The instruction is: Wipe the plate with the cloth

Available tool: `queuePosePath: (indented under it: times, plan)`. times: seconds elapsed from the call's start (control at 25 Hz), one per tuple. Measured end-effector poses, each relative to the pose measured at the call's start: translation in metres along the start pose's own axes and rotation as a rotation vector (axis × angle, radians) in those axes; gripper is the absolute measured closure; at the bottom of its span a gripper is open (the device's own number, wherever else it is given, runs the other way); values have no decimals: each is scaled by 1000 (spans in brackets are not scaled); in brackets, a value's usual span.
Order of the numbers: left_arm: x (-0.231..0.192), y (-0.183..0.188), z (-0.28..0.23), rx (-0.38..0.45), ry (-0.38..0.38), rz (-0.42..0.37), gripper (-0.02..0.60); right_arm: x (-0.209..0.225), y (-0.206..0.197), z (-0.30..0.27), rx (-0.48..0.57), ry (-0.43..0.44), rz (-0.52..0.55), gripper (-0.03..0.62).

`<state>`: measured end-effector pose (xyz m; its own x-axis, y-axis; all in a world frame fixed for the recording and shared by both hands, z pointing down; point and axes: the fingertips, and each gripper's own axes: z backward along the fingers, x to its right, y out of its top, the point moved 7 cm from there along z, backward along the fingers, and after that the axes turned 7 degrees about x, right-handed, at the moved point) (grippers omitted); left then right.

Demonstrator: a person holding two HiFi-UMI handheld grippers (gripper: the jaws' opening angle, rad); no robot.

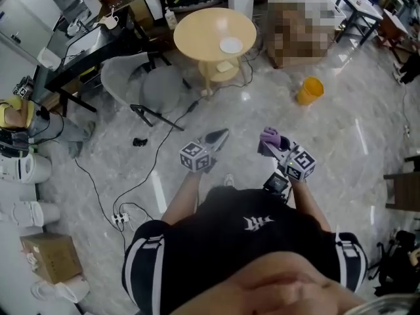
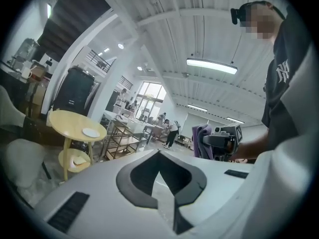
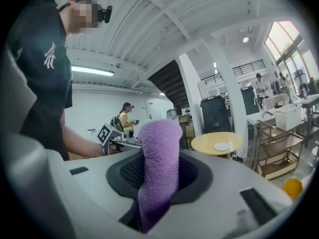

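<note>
The cloth (image 3: 159,163) is purple terry, soft and limp. It will fold to the plate's shape and grip a little rather than skid. My right claw (image 1: 268,144) is clamped on it low down, so a thick fold stands up past the tips. That free fold is the part I would press down.

The plate (image 1: 231,45) is small, white and flat. It lies on top of the round yellow bench (image 1: 197,35), straight ahead of both claws and well apart from them, with open floor between. I judge it stiff, smooth and light, so it is likely to slide under a wipe and to chip if it goes off the edge. The rim is the place to steady it, pinched or pinned from the side nearest my left claw (image 1: 220,136).

That left claw is closed down to nothing, its pads meeting with only air between them, and it touches nothing. It will need to open before it can take the rim.
</note>
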<state>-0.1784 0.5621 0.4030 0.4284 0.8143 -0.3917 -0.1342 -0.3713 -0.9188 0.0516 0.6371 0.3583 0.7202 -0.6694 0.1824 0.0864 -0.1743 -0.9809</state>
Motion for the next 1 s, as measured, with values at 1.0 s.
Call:
queuePosePath:
  times: [1.0]
  plan:
    - [-258, 135, -241, 0, 173, 7, 569, 364, 96, -208, 89, 170, -2, 484]
